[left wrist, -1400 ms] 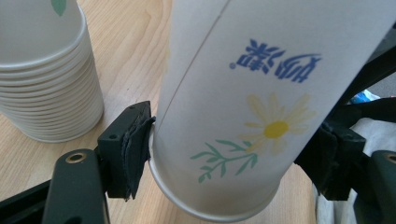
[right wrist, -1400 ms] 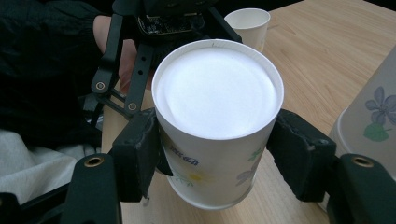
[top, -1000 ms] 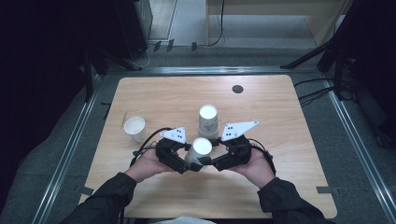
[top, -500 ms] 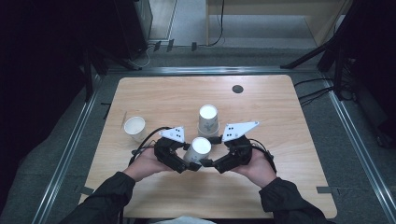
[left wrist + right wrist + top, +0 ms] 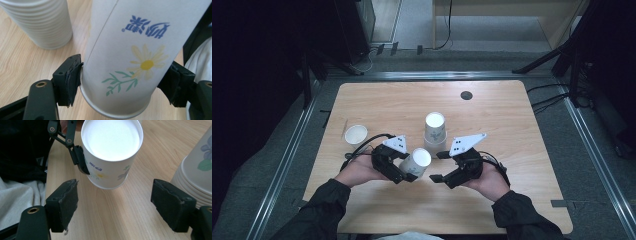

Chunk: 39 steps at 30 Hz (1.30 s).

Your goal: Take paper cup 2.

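A white paper cup with a daisy print (image 5: 417, 160) is held tilted above the wooden table (image 5: 512, 125), and my left gripper (image 5: 409, 172) is shut on it. In the left gripper view both pads press the cup's (image 5: 120, 57) sides near its narrow end, my left gripper (image 5: 125, 82) around it. My right gripper (image 5: 437, 166) stands just right of the cup, open. Its jaws came apart and have just been closing a little, with nothing between them. In the right gripper view the cup's white round end (image 5: 111, 142) faces my right gripper (image 5: 112, 202) from beyond the pads.
A stack of upside-down paper cups (image 5: 435, 131) stands just behind the grippers, close to the right gripper (image 5: 197, 170). A single upright cup (image 5: 356, 134) sits at the left. A small black disc (image 5: 466, 95) lies far back. Metal rails run along the table's sides.
The right gripper's jaws, earlier tight against the cup, now stand apart and slightly to its right. The left gripper and cup have kept still.
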Available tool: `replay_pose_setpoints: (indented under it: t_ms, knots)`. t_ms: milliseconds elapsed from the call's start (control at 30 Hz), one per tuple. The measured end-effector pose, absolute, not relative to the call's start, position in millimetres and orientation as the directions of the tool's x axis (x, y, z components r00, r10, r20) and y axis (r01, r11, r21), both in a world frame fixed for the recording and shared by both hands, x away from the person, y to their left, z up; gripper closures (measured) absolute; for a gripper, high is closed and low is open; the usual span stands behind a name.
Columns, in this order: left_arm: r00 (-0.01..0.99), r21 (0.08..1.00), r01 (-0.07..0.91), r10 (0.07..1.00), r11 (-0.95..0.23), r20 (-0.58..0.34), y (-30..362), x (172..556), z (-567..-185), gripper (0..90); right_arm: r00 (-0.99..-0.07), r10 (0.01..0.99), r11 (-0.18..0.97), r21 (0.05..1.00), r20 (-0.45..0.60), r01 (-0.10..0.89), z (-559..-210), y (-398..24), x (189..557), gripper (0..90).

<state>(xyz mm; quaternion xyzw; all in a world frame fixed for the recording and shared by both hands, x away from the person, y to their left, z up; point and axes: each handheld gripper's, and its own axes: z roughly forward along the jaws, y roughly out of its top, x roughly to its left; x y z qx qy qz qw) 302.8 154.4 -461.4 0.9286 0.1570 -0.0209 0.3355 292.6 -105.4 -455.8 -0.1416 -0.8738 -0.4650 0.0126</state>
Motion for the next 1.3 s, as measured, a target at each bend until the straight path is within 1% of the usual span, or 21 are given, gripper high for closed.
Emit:
replay_pose_setpoints:
  t_ms: [133, 167, 333, 433, 533, 667, 900, 1100, 1300]
  knots:
    - [0.952, 0.581, 0.299, 0.282, -0.757, -0.124, 152.9, 304.0, -463.8, 25.5, -0.961, 0.227, 0.542, 0.8, 0.156, 0.258, -460.9, -100.1, 293.2, 22.1]
    - [0.953, 0.56, 0.29, 0.287, -0.776, -0.095, 151.1, 303.9, -465.2, 25.5, -0.961, 0.227, 0.544, 0.799, 0.155, 0.257, -461.5, -99.3, 293.3, 22.1]
    - [0.958, 0.525, 0.272, 0.276, -0.806, -0.073, 145.9, 301.6, -469.1, 25.6, -0.963, 0.224, 0.554, 0.794, 0.149, 0.252, -464.5, -96.5, 294.3, 22.1]
    - [0.963, 0.497, 0.262, 0.256, -0.827, -0.081, 143.0, 300.4, -471.9, 25.6, -0.962, 0.223, 0.555, 0.791, 0.156, 0.256, -465.7, -96.0, 295.1, 22.1]
    - [0.965, 0.465, 0.262, 0.227, -0.846, -0.132, 138.7, 299.6, -475.4, 25.5, -0.964, 0.214, 0.563, 0.787, 0.157, 0.253, -467.4, -94.1, 294.8, 22.1]
    - [0.97, 0.432, 0.242, 0.201, -0.869, -0.141, 132.9, 297.7, -477.5, 25.6, -0.967, 0.198, 0.573, 0.782, 0.16, 0.247, -468.5, -90.9, 292.6, 22.0]
    - [0.982, 0.378, 0.186, 0.162, -0.907, -0.095, 123.2, 289.9, -478.9, 25.6, -0.975, 0.161, 0.602, 0.767, 0.156, 0.222, -472.3, -82.9, 289.2, 20.6]
    - [0.986, 0.355, 0.166, 0.143, -0.92, -0.09, 119.2, 287.8, -478.8, 25.6, -0.979, 0.14, 0.611, 0.765, 0.15, 0.204, -474.1, -79.1, 288.1, 20.0]
    - [0.986, 0.351, 0.163, 0.136, -0.922, -0.1, 116.9, 287.1, -478.5, 25.6, -0.98, 0.123, 0.621, 0.758, 0.156, 0.199, -476.7, -75.6, 287.0, 20.0]
